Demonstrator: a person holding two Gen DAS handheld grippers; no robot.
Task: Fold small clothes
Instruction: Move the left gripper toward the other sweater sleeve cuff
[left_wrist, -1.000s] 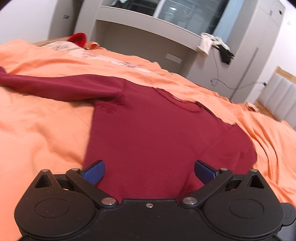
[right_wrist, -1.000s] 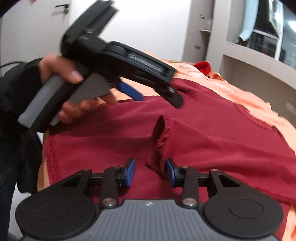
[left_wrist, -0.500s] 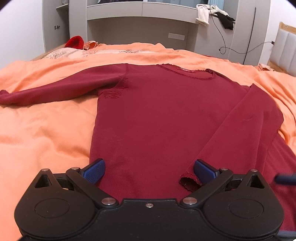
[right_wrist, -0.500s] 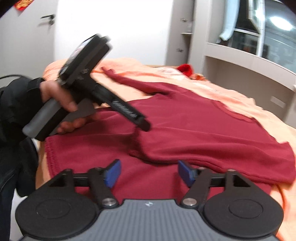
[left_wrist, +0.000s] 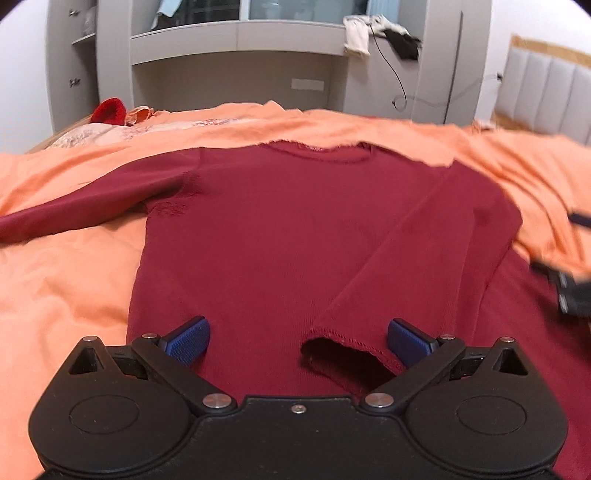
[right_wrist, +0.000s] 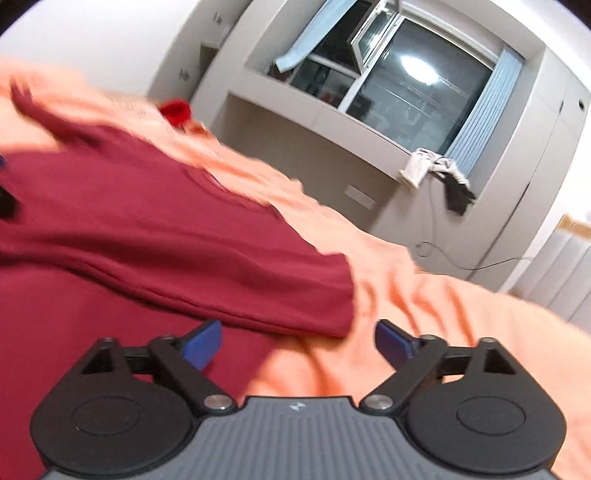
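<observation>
Orange bedding (left_wrist: 66, 280) covers the bed where the work goes on. Low over it, the left claw (left_wrist: 297, 341) stands wide apart with nothing gripped; a cuff (left_wrist: 343, 345) of the dark red long-sleeved top (left_wrist: 280, 229) lies between its blue pads, touching neither. That sleeve is folded across the top's body, while the other sleeve stretches out flat to the left. The right claw (right_wrist: 297, 341), also wide and holding nothing, has just been opening, with only bedding and the top's edge under it. Beyond stand grey built-in shelves (left_wrist: 236, 48), with clothes (left_wrist: 376, 33) draped over the ledge.
</observation>
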